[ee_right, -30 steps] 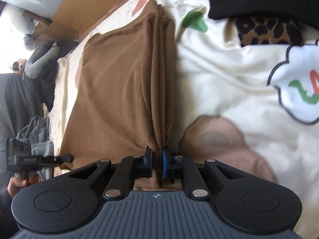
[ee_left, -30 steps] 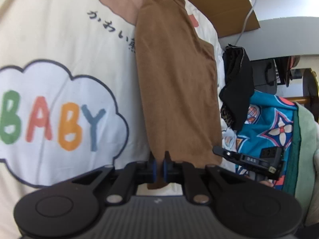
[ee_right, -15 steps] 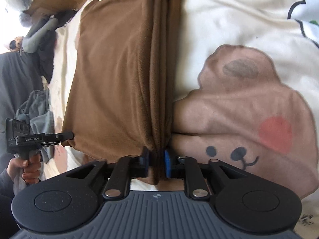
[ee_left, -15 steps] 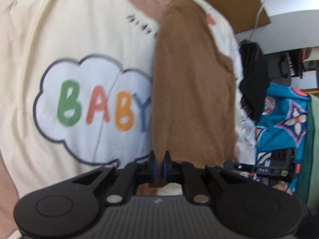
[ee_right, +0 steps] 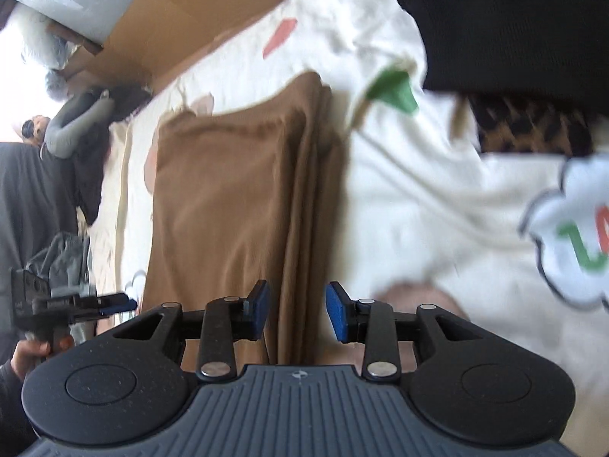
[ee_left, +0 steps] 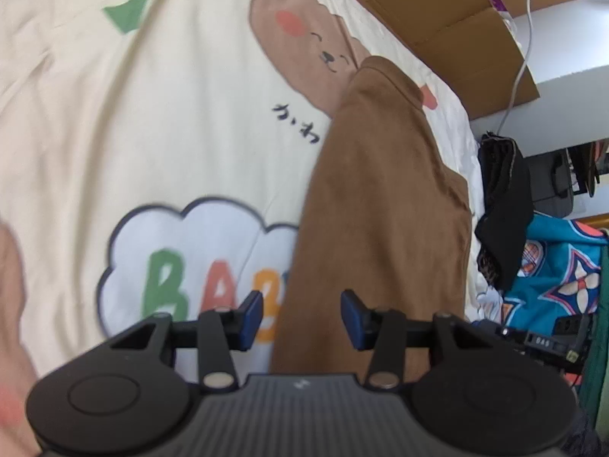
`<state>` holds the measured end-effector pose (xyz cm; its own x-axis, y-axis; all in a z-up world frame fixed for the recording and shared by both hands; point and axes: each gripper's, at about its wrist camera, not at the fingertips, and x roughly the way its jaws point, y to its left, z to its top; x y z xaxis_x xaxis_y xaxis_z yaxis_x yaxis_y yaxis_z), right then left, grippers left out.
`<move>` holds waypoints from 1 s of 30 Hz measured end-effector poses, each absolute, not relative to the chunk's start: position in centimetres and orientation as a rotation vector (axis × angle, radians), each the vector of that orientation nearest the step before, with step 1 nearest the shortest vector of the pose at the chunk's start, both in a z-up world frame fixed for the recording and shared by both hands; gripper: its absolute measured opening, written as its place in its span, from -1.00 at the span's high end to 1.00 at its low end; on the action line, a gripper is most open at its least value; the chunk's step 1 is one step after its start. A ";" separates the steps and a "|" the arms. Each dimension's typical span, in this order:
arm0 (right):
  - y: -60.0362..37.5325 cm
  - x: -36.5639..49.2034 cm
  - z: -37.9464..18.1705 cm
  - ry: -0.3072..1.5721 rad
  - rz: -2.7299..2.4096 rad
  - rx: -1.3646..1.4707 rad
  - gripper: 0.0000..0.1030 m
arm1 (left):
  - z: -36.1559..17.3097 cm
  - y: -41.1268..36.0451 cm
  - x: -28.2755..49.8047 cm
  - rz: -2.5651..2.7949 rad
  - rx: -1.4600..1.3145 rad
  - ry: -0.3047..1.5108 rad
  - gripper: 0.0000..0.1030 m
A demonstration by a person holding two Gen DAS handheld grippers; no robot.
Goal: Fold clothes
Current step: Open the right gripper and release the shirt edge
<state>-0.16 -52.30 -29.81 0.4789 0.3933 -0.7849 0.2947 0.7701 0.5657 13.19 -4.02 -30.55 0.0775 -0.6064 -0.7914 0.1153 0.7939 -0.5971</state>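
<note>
Item, brown garment [ee_left: 380, 205]: lying folded lengthwise mid-frame on the cartoon bedspread [ee_left: 152, 114], left gripper [ee_left: 301, 319] and right gripper [ee_right: 296, 316] having just been opening, fingers apart, nothing clamped; risk: retreating pads are snagging an edge, undoing stacked layers.

Pretty bright daylight all round, blown out white at the top left of the right wrist view, soft shadows only, heavy fisheye bending with dark corners, and motion blur smearing the cream bedspread [ee_right: 418, 205] while each tool's black body stays sharp.
</note>
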 end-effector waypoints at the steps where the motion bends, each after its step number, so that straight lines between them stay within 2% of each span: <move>1: -52.4 0.6 -29.9 1.095 0.056 0.720 0.21 | -30.4 -4.7 13.5 -0.580 -0.412 1.393 0.09; 13: -52.8 8.1 -31.1 1.045 0.021 0.673 0.23 | -29.7 -7.0 17.5 -0.566 -0.370 1.312 0.08; 14: -52.9 8.3 -31.3 1.049 0.015 0.672 0.29 | -29.7 -7.1 17.8 -0.561 -0.371 1.309 0.08; 15: -52.9 8.4 -31.6 1.058 0.006 0.663 0.49 | -29.7 -7.2 18.0 -0.558 -0.371 1.304 0.08; 16: -53.0 8.3 -31.9 1.068 -0.010 0.648 0.59 | -29.6 -7.2 18.1 -0.558 -0.370 1.298 0.08; 20: -53.6 7.7 -32.9 1.087 -0.049 0.655 0.61 | -29.6 -7.9 19.0 -0.557 -0.378 1.288 0.08; 23: -53.6 7.5 -32.8 1.083 -0.053 0.644 0.61 | -29.8 -8.3 20.0 -0.557 -0.434 1.295 0.08; 27: -53.4 7.6 -31.6 1.045 -0.039 0.614 0.53 | -29.7 -9.4 21.5 -0.543 -0.372 1.266 0.08; 28: -53.5 7.7 -31.3 1.031 -0.032 0.614 0.47 | -29.7 -9.7 21.9 -0.541 -0.348 1.258 0.08; 30: -53.6 8.0 -31.1 1.014 -0.023 0.607 0.22 | -29.8 -10.2 22.5 -0.544 -0.326 1.248 0.08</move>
<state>8.04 -53.63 -31.08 0.5425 0.2556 -0.8002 0.2919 0.8359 0.4649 22.52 -10.20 -29.80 0.2146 -0.5556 -0.8033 0.2106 0.8294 -0.5174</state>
